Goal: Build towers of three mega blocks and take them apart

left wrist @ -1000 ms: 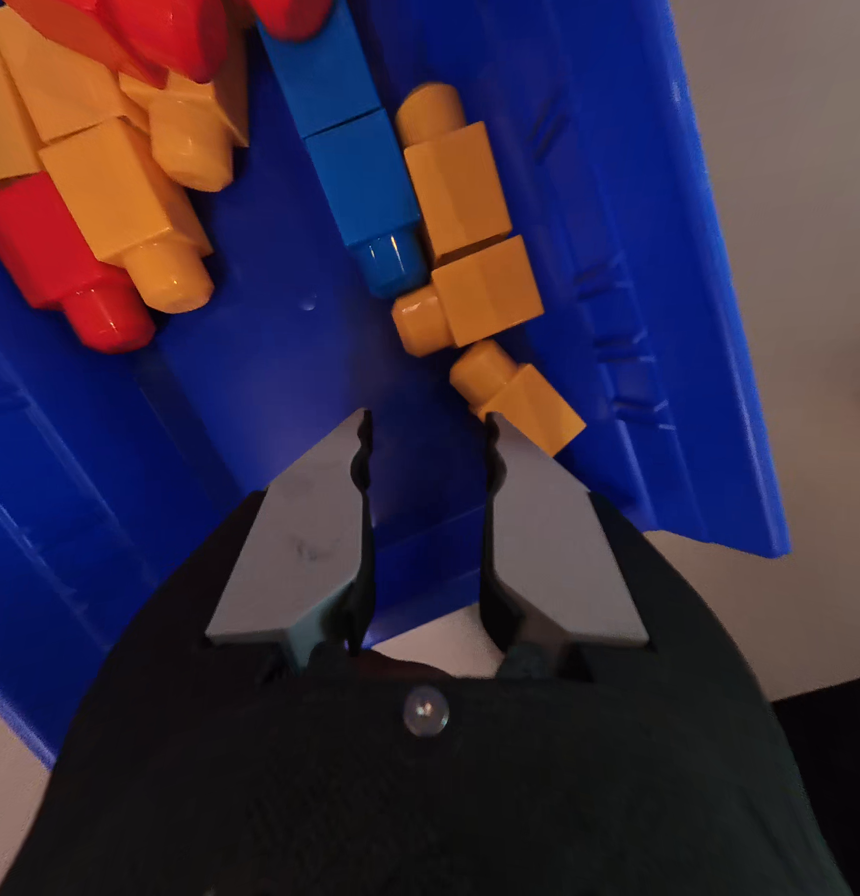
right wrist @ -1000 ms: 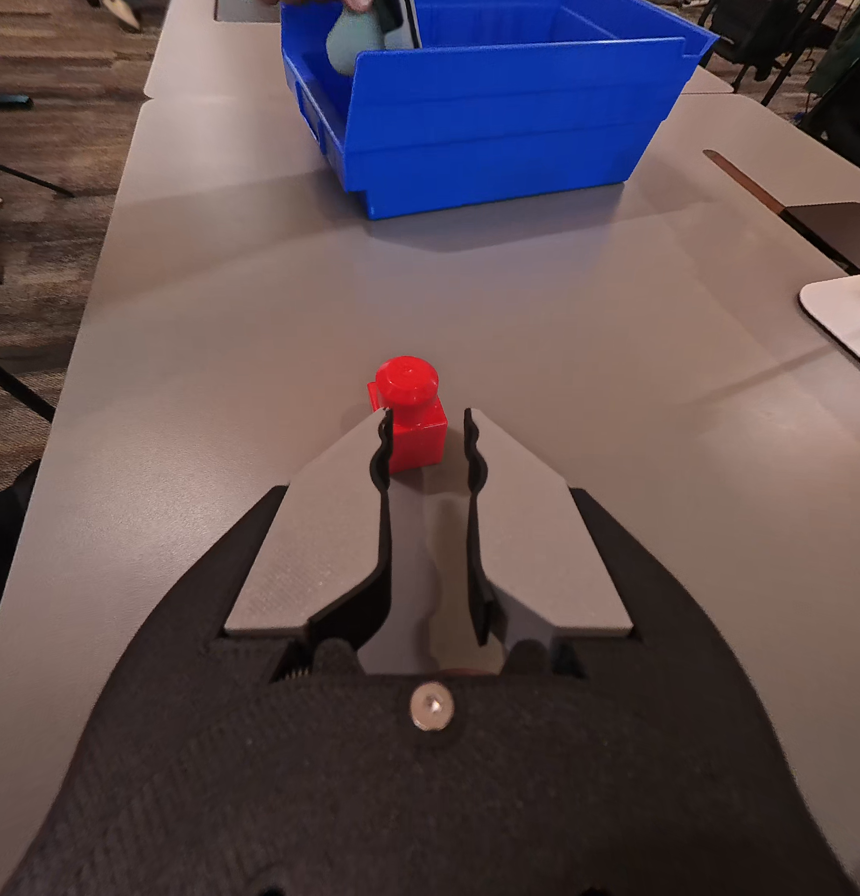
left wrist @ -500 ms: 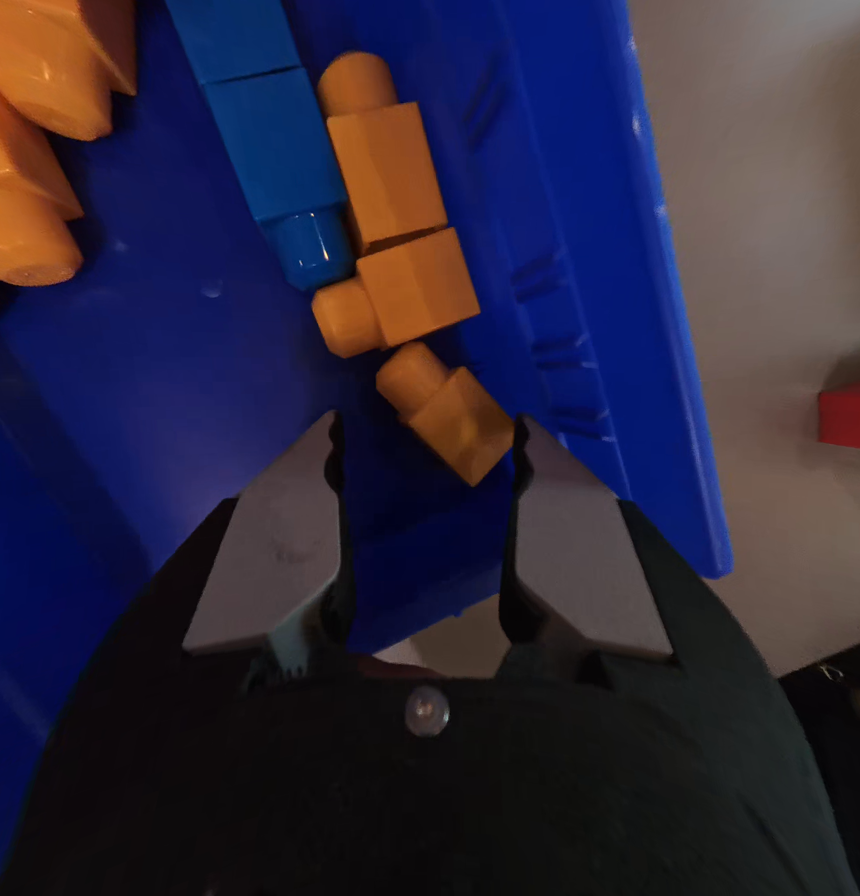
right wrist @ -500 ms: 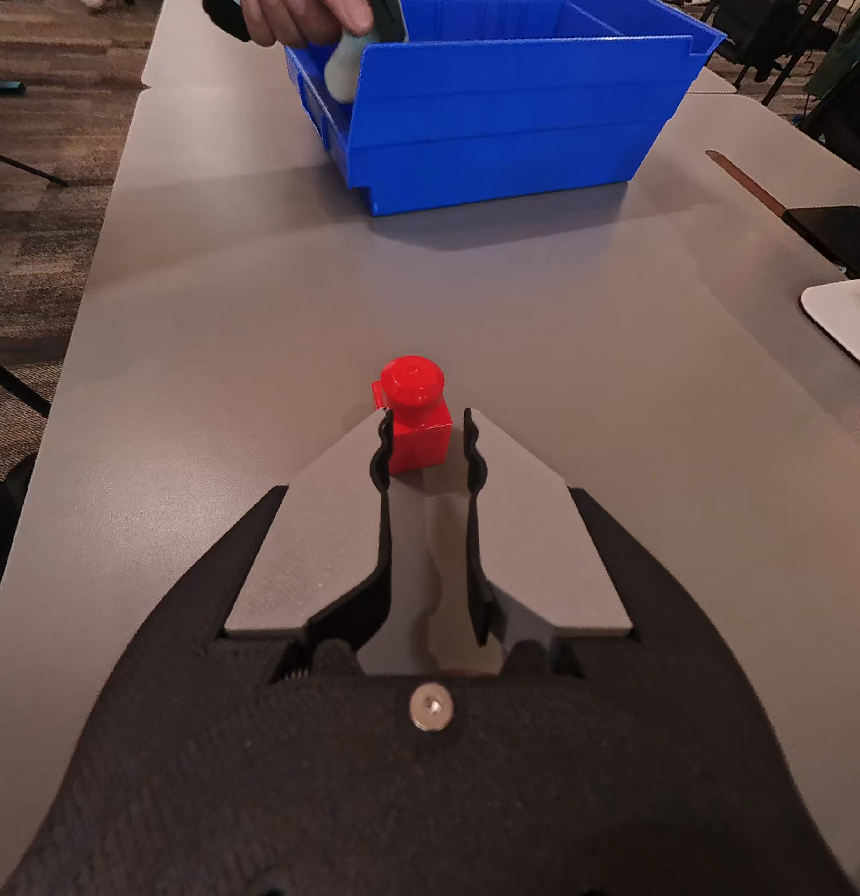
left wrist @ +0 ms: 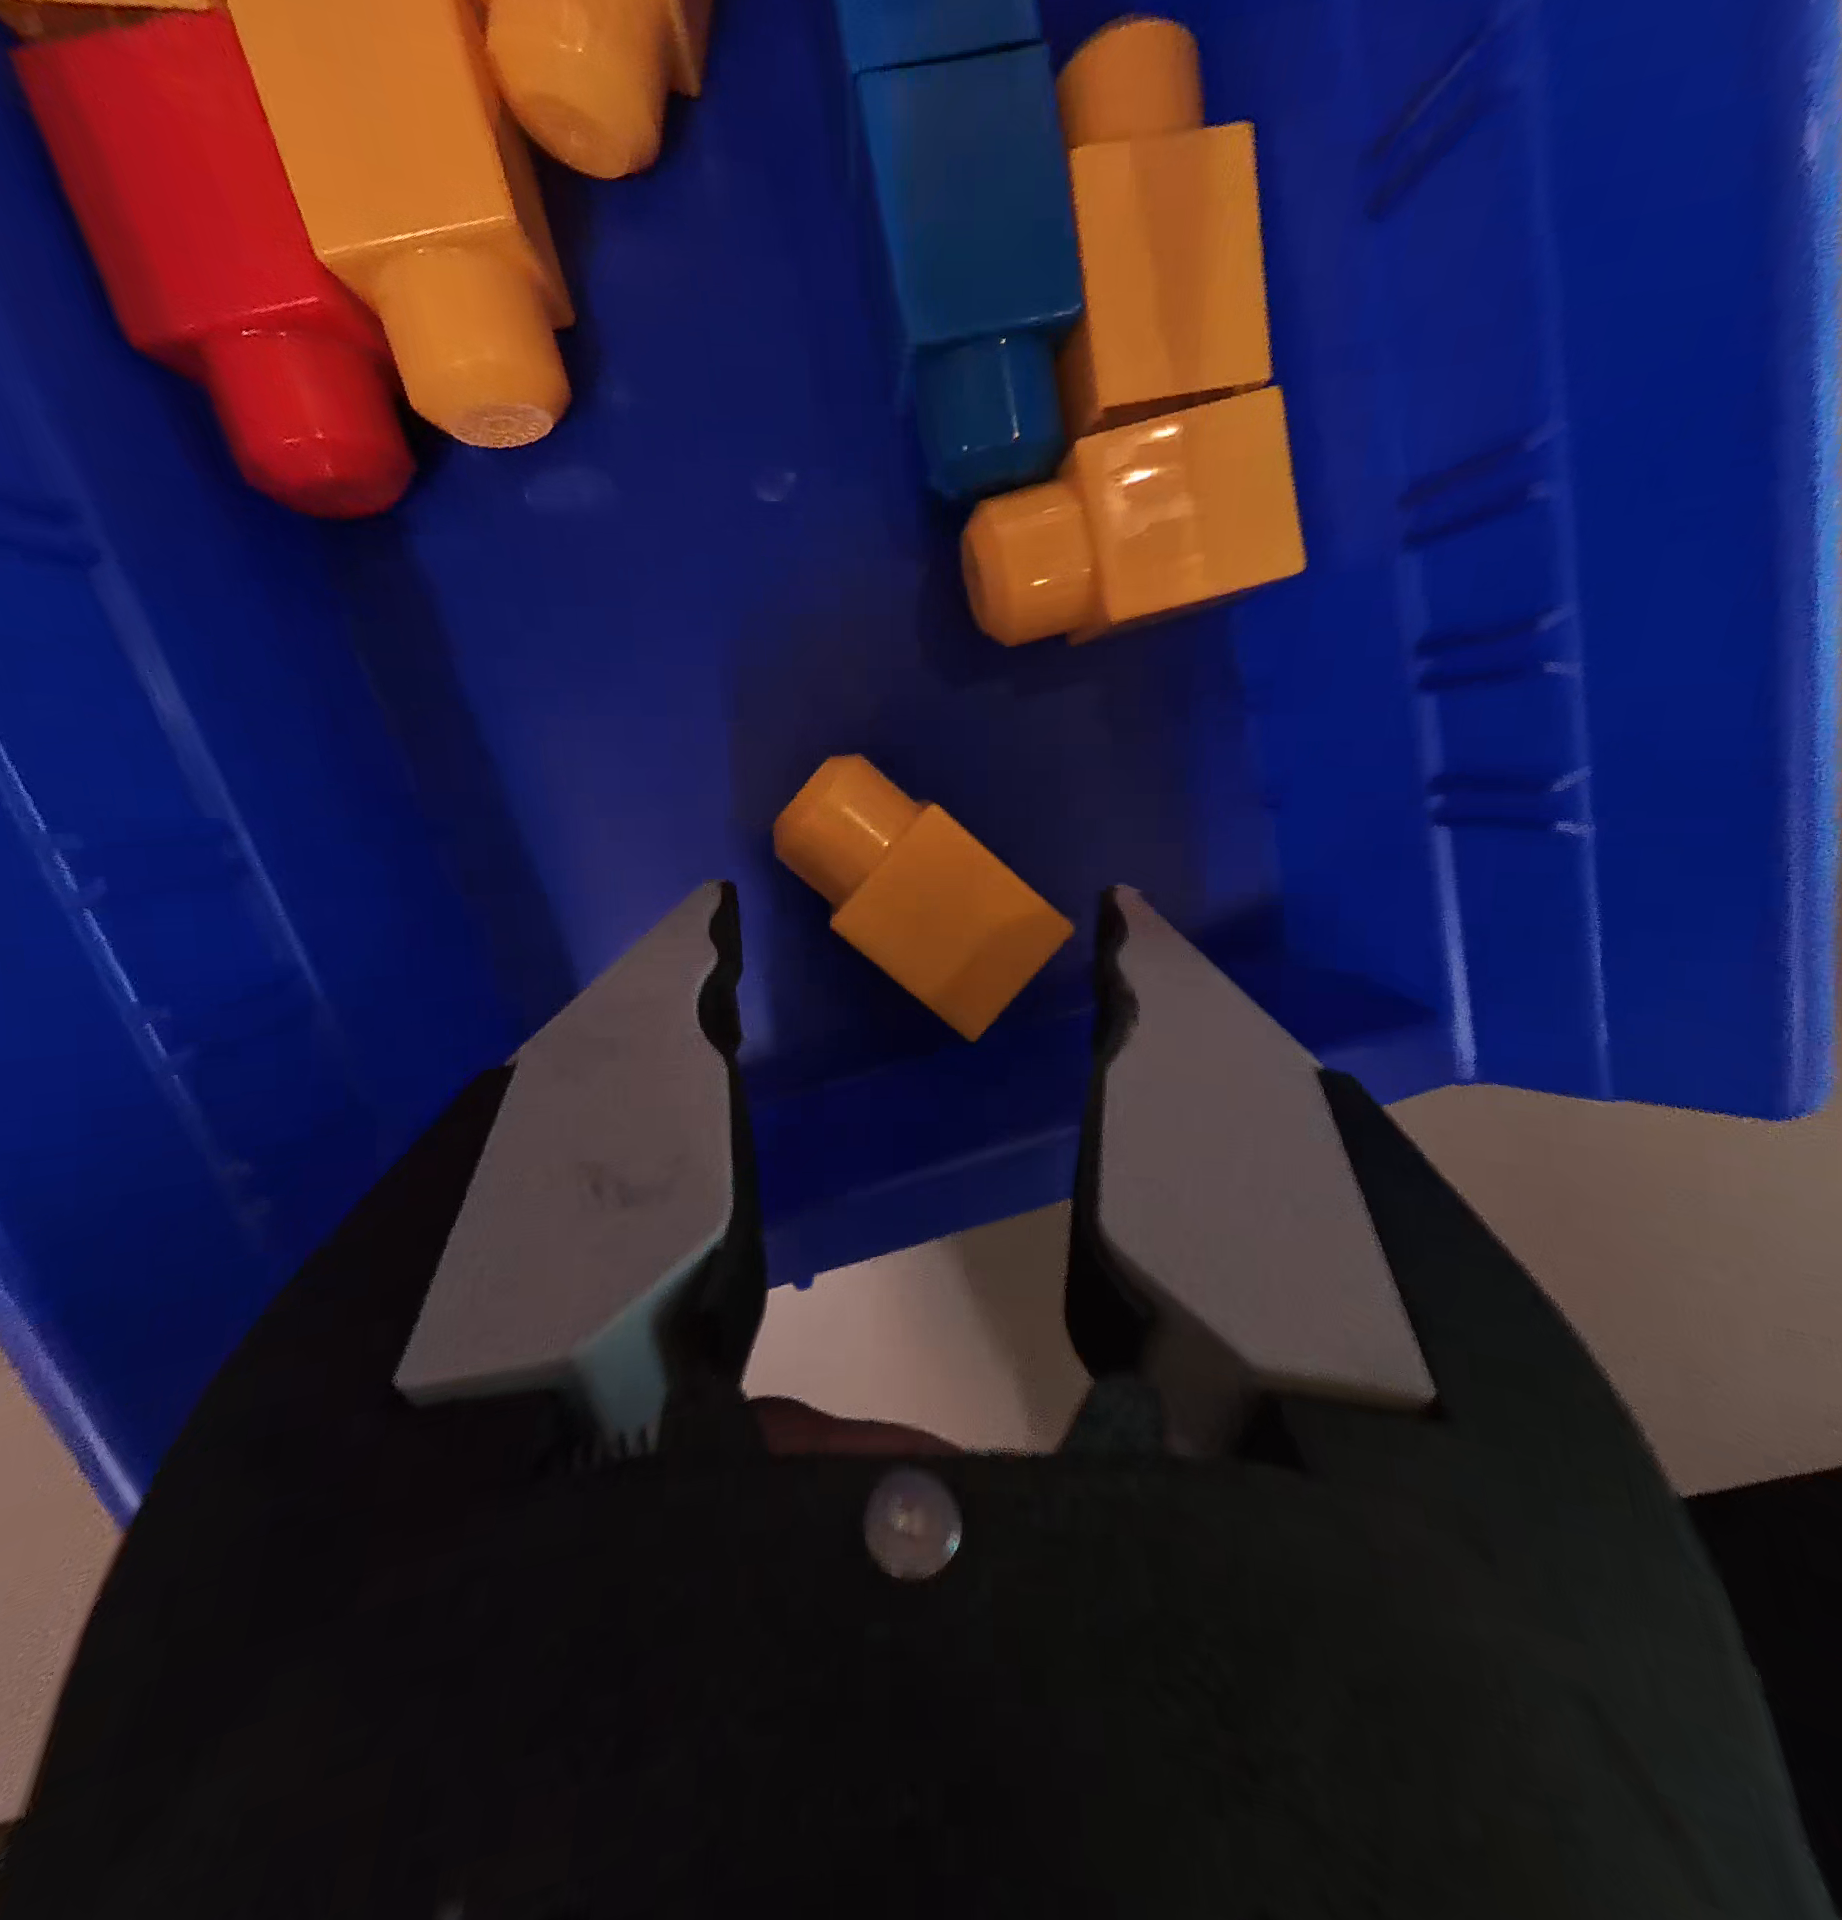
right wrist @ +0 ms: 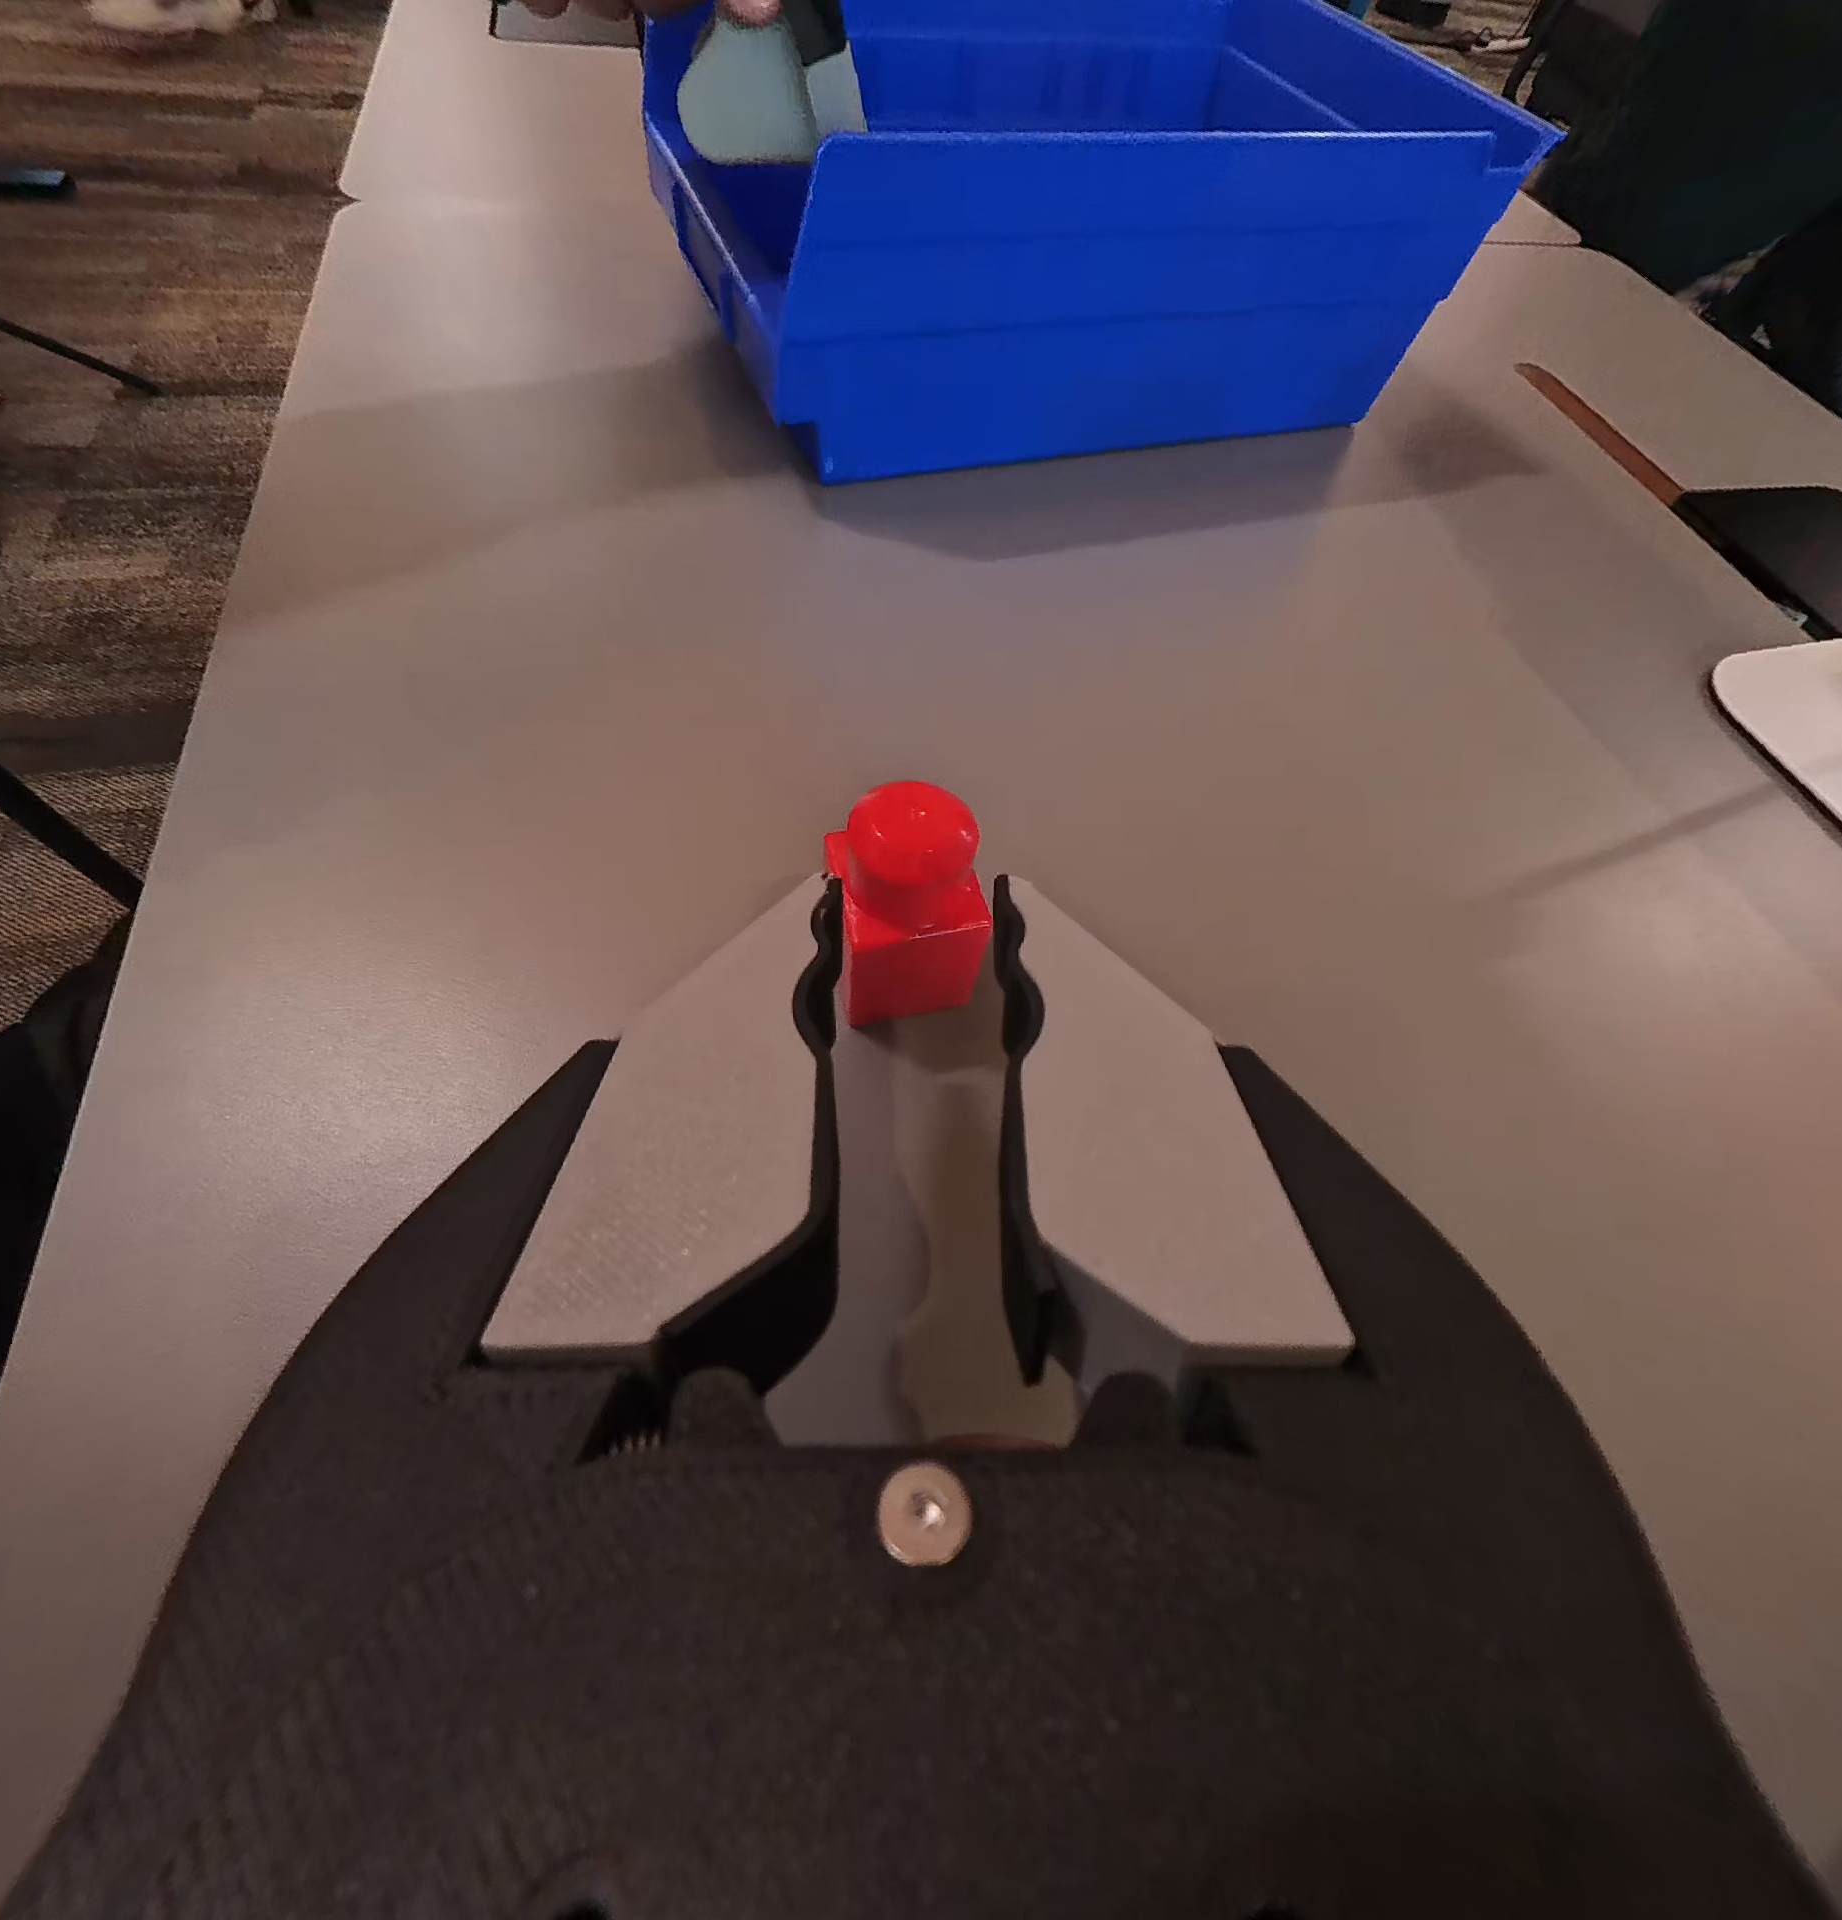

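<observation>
My left gripper [left wrist: 917,914] is open inside the blue bin [left wrist: 1519,623]. It hangs over a small yellow block [left wrist: 922,899] that lies on its side between the fingertips, apart from both. My right gripper [right wrist: 915,909] is low over the grey table [right wrist: 584,675], jaws narrowly apart. An upright red block [right wrist: 912,935] stands between its fingertips with thin gaps on both sides. The right wrist view also shows the bin [right wrist: 1083,312] at the far end of the table, with the left gripper [right wrist: 751,99] dipping into it.
Several other blocks lie in the bin: a red one [left wrist: 210,260], a yellow one [left wrist: 418,208], a blue one [left wrist: 969,239] and two yellow ones [left wrist: 1156,270] near the right wall. A dark flat object [right wrist: 1790,551] and a white board [right wrist: 1821,727] sit at the table's right edge. The left gripper's tips are roughly 30 cm from the right gripper's.
My left gripper opened wider and shifted so the small yellow block now sits between its tips. My right gripper moved forward, bringing the red block between its fingertips.
</observation>
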A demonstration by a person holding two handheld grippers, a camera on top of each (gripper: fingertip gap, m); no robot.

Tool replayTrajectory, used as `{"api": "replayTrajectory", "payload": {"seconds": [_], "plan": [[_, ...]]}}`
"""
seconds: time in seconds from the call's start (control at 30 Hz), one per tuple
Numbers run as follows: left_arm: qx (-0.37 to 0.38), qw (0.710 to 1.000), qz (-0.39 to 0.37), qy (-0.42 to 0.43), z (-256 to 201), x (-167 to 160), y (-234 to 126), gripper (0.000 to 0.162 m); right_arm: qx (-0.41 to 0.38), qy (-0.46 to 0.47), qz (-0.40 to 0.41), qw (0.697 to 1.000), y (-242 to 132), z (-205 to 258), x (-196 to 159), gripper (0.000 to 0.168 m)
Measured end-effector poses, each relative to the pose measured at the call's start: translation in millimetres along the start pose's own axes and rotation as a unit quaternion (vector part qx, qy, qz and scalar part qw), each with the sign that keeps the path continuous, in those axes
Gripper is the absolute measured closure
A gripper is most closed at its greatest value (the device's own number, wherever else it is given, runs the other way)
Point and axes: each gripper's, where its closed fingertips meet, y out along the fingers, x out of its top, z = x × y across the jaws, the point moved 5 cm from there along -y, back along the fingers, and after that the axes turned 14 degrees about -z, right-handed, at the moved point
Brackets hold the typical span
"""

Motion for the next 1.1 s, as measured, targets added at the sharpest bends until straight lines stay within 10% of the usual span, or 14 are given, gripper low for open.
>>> {"api": "replayTrajectory", "payload": {"seconds": [0.3,0.67,0.9,1.1], "plan": [[-0.015,0.998,-0.008,-0.062,-12.7,-8.7,8.1,0.085,-0.001,0.004,0.001,1.0,0.4,-1.6,-1.4,0.143],[0.038,0.999,-0.001,0.026,-4.3,-6.2,14.6,0.11,-0.009,0.0,-0.006,1.0,-2.8,-4.5,2.0,0.143],[0.061,0.966,-0.24,0.072,-1.0,28.1,-44.6,0.11,-0.006,0.031,-0.024,0.999,-6.8,-10.5,5.1,0.142],[-0.112,0.834,-0.489,0.23,-106.7,38.9,-110.3,0.111,0.031,0.067,-0.065,0.995,-9.2,-5.5,16.6,0.141]]}}
